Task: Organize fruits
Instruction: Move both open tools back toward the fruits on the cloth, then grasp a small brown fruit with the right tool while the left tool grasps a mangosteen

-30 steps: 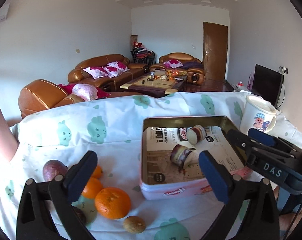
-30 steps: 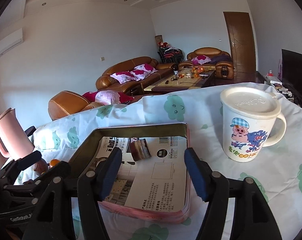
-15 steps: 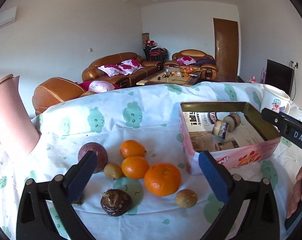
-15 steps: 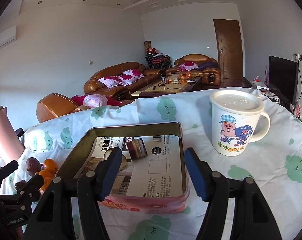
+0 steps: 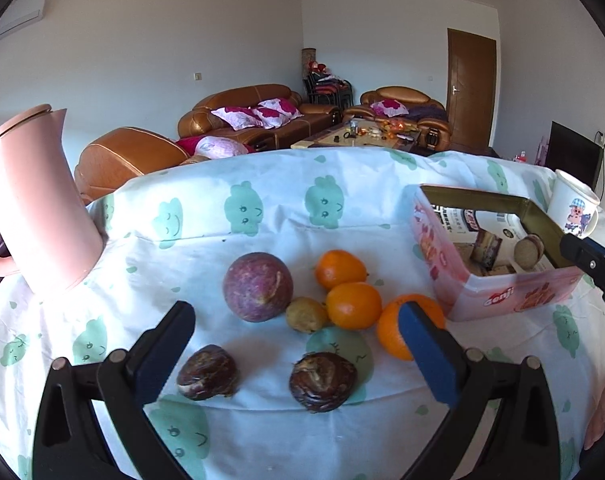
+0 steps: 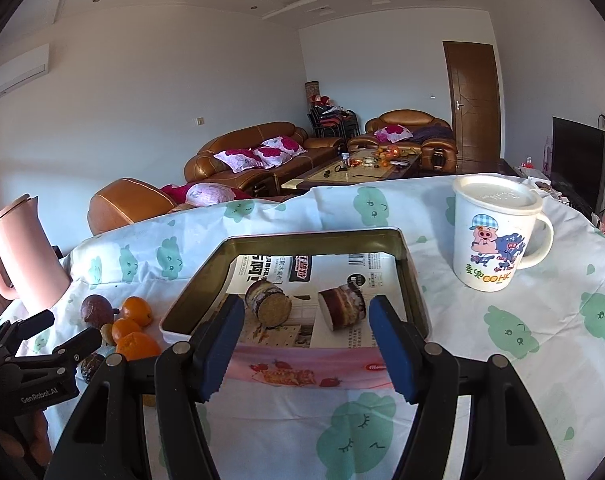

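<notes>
Pink metal tin (image 6: 412, 280): two cut round pieces (image 6: 268, 306) are already held inside.
Loose fruit: three oranges (image 5: 352, 305), a purple round fruit (image 5: 257, 286), a small yellowish fruit (image 5: 305, 314) and two dark brown wrinkled fruits (image 5: 322, 381) remain on the cloth-covered surface (image 5: 262, 216), beside the tin.
Left gripper (image 5: 294, 340): jaws spread, nothing held, above the fruit.
Right gripper (image 6: 305, 344): jaws spread, nothing held, before the tin.
Progress: early, it is judged; most remains unsorted.

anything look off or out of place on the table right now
Nothing is spilled or broken. The one oddity: the pink rectangular tin holds two cut chunks of dark, layered fruit lying on their sides on printed paper, while the whole oranges and other fruit sit loose on the cloud-print tablecloth.
</notes>
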{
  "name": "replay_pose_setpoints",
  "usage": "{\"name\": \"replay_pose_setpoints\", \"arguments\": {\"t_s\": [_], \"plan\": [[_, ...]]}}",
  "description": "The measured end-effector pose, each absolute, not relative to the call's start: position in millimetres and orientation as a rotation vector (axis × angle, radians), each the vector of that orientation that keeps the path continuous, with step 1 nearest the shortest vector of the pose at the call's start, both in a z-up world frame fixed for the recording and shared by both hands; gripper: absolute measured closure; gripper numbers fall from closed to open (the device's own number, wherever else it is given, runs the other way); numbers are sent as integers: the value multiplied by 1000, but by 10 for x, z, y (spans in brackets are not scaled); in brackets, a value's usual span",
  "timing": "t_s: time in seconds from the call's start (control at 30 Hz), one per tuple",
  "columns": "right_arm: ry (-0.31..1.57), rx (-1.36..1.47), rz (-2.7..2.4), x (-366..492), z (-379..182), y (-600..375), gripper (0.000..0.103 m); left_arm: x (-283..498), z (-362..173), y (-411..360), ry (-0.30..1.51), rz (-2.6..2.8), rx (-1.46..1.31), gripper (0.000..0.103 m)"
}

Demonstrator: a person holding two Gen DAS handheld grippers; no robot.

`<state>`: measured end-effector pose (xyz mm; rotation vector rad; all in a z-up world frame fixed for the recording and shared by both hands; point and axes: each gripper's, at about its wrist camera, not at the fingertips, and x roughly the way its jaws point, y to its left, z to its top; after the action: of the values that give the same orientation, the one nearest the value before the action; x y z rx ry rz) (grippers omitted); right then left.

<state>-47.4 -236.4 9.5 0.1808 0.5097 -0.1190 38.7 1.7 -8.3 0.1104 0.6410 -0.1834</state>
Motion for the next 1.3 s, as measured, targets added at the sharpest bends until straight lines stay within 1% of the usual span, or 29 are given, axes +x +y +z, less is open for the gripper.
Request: {"name": "replay_pose_setpoints", "arguments": {"t_s": [0.2,0.5,0.73,0.83,0.93,1.0,1.03,1.07,1.13,1.17,1.2,1.23,1.27,1.3], "plan": [[559,157,-40,-447,53,-2072,37,495,-99,385,664,-138,98,0],[703,79,127,-275,-93,-1532,37,666,-37,982,721,-124,3,0],[817,92,195,-120,-252,-1337,37,698,-82,1093,783,-179,59,0],[858,95,205,-64,-316,-1290,41,694,-118,1045,808,-239,56,0],[892,81,201,-26,-363,-1242,50,679,-176,918,832,-292,87,1],[896,60,208,-25,-365,-1194,52,678,-238,828,845,-284,136,7],[895,46,210,-30,-361,-1171,56,684,-275,792,854,-283,156,9],[896,36,214,-30,-359,-1153,66,692,-312,764,866,-283,170,14],[894,29,218,-29,-351,-1129,74,711,-365,745,883,-282,174,19],[890,34,218,-34,-348,-1139,74,713,-385,755,887,-279,169,24],[887,45,219,-35,-345,-1155,74,725,-415,755,892,-280,164,35],[885,58,221,-37,-343,-1176,74,732,-446,756,903,-286,165,39],[883,71,224,-38,-341,-1194,74,727,-434,763,897,-303,155,49],[878,85,229,-46,-335,-1212,74,719,-426,766,892,-314,150,64]]}}
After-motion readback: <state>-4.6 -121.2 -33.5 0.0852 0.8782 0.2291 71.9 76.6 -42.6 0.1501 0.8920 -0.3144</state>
